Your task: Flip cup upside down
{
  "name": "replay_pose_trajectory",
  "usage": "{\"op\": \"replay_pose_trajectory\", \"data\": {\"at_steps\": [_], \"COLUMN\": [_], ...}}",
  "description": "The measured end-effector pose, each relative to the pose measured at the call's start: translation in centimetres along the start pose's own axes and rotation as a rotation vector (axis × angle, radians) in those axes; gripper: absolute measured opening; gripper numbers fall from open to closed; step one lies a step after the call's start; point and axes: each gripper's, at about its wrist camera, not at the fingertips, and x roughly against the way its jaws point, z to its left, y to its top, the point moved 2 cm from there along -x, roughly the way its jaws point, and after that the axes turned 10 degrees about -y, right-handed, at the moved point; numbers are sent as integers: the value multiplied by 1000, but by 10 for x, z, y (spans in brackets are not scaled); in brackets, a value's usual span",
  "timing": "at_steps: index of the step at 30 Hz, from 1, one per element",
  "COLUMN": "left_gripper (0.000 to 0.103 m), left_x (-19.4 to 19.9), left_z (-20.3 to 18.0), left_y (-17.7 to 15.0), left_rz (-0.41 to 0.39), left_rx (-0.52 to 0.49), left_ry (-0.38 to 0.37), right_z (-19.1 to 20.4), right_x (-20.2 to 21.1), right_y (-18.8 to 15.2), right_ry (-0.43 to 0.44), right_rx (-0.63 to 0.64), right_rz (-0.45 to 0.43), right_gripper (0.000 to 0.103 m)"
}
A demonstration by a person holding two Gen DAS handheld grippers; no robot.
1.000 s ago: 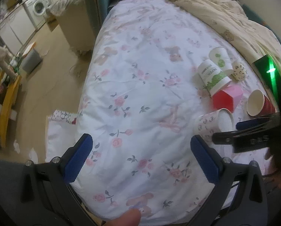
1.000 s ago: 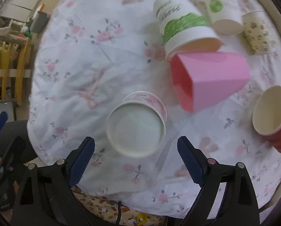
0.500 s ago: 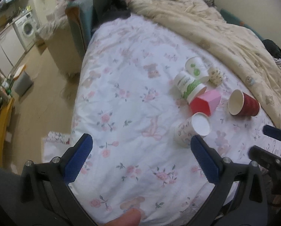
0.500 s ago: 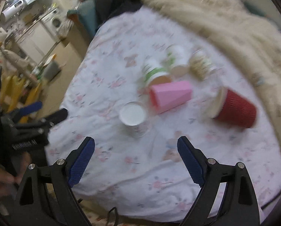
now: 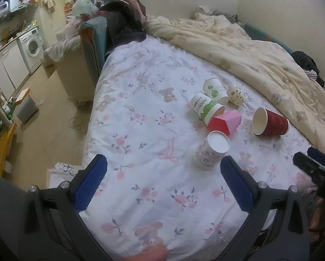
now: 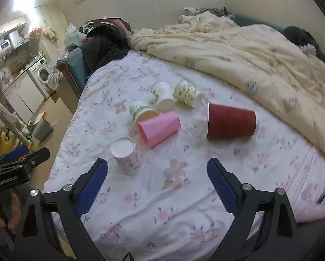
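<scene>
Both grippers hang over the near edge of the bed (image 5: 153,100), and each has its fingers spread wide with nothing between them. The left gripper (image 5: 163,182) points across the sheet (image 5: 140,130) toward the cups; its blue fingers (image 5: 90,182) frame bare floral cloth, and its right finger tip sits just beside the nearest cup in that view, though whether it touches cannot be told. The right gripper (image 6: 157,184) aims the same way from further right, its fingers (image 6: 222,187) well short of any cup. In the left view the right gripper shows at the right edge; in the right view the left gripper shows at the left edge, with the person's hand (image 6: 9,215) under it.

The cup (image 6: 128,155), white with small pink prints, stands nearest of all, close to the bed's near edge. It is upside down: the wide mouth is on the sheet, the flat white base faces up, and its long axis is roughly vertical, leaning a little.

Beyond it lie five more cups, all on their sides, six in all. A pink cup (image 6: 159,128) lies just behind, mouth toward the cameras, touching a green-patterned cup (image 6: 140,113). A red cup (image 6: 231,121) lies apart to the right, its axis running left to right. Farthest are a white cup with green dots (image 6: 163,94) and a small yellow-spotted cup (image 6: 187,93), side by side.

A cream quilt (image 6: 249,56) is bunched along the far side.
</scene>
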Motion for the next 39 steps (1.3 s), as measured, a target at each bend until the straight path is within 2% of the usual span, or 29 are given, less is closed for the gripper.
{"op": "replay_pose_trajectory", "data": {"at_steps": [2,5,8,14,39], "left_gripper": [103,103,103,103,103], "left_x": [-2,-11,-16,-18,-18], "left_z": [0,0,-1,-3,-6], "left_y": [-6,-12,-11,-12,-13], "left_rz": [5,29,31,32,38], "left_rx": [10,12,1,-6,-3], "left_ry": [5,10,18,3,-12], "right_z": [1,7,14,16,16], "right_x": [-7,-16,-18,-22,-21], "right_y": [-10,-15,-13,-15,-14], "right_ry": [-29,-26,-57,-27,-13], "right_rx": [-6,16,57,41,33], "right_rz": [7,28,-8,16,26], "right_gripper": [99,99,99,99,99]}}
